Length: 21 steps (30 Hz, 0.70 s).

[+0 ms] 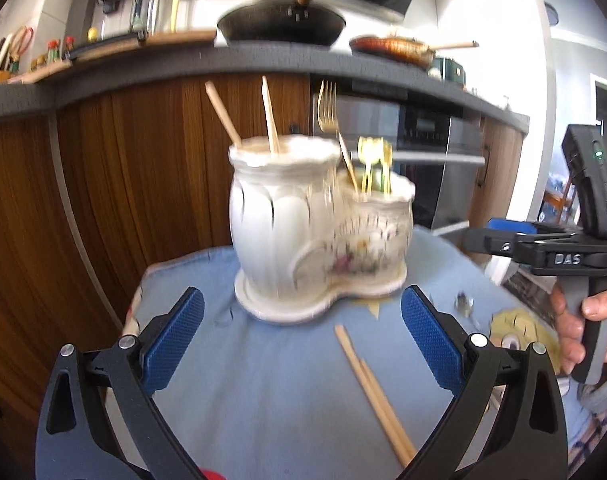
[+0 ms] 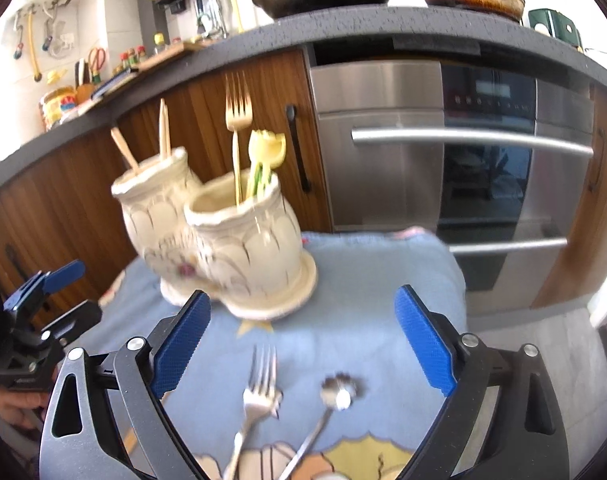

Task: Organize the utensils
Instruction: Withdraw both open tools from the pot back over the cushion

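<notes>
- The ceramic holder (image 1: 319,232) stands on the blue cloth (image 1: 263,380) over the bench, already holding chopsticks, a gold fork and spoons.
- Loose chopsticks (image 1: 373,392) lie near the left claw (image 1: 302,344), spread wide and empty.
- Only the right view shows the silver fork (image 2: 255,396) and spoon (image 2: 335,396), below the right claw (image 2: 302,342), also spread and empty.
- Judged: pickup comes next; each claw must lower over its piece.
</notes>
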### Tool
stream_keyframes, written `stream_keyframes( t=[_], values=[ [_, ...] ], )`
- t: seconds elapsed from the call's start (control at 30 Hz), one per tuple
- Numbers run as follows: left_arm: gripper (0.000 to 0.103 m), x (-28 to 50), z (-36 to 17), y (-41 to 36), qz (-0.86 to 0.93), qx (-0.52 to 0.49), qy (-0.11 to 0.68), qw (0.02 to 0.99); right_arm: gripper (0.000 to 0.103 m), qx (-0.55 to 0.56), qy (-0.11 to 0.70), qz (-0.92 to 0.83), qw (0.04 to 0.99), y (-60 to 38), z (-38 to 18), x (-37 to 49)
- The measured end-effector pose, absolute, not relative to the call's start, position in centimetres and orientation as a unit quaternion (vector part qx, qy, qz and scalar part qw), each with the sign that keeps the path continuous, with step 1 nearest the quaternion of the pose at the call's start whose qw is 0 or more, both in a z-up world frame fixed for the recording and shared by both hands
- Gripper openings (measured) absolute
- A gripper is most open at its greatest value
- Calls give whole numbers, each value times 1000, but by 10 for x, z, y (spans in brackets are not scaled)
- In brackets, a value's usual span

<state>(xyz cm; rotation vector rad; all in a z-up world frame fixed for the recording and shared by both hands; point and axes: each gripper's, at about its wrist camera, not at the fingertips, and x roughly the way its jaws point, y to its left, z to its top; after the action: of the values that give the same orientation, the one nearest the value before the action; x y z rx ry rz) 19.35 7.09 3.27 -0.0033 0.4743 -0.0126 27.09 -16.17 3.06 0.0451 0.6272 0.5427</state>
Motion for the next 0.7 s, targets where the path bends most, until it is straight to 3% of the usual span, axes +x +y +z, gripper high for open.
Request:
stream_keyframes(
  t=[0.37,0.57,0.7],
  values=[
    [96,200,10,65,-37,-2,306,951,93,-12,372,230,899,-175,-5,253],
    [77,202,-7,54,-59,22,356,932,87,-34,389,235,890,-169,-14,241],
    [71,201,-15,51,-64,33,372,925,85,-36,394,238,887,-168,-17,237]
  ],
)
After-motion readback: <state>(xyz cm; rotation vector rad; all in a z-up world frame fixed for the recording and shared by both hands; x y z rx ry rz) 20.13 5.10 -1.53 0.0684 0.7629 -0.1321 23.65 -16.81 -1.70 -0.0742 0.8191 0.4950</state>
